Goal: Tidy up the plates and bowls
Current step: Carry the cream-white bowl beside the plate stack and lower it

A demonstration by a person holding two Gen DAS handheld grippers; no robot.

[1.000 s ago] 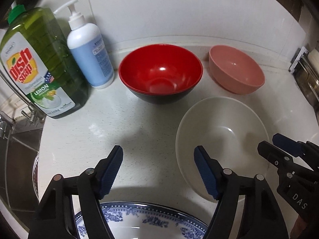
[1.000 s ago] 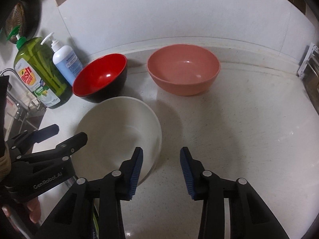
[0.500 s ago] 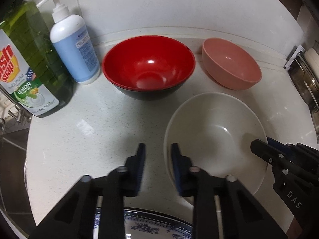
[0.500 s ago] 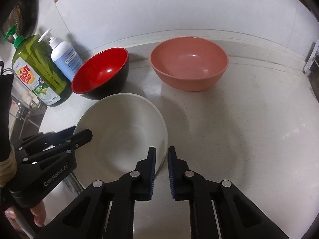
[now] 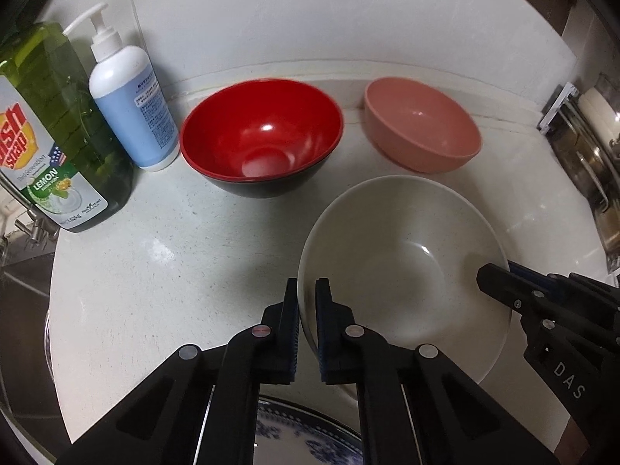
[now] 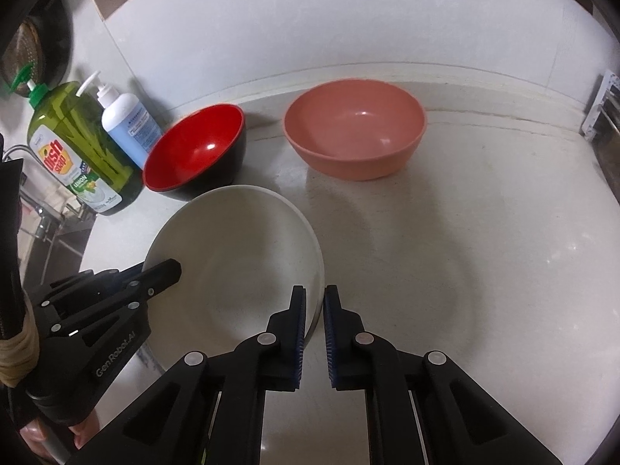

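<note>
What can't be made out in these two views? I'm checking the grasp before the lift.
- Blue-patterned plate, left wrist view: mostly hidden by the left gripper and cut off by the bottom edge.
- White bowl near rim, both views: covered by the gripper arms.
- Right gripper on the rim: pad contact unclear.
- Rack, left wrist view: cut off by the right edge.

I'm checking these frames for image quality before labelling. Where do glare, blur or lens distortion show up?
Left wrist view: small glare spots inside the red bowl, slight blur on the pink bowl rim, fisheye bending of the counter's back edge. Right wrist view: sharp, soft highlights in the pink bowl, dark vignette at the corners.
</note>
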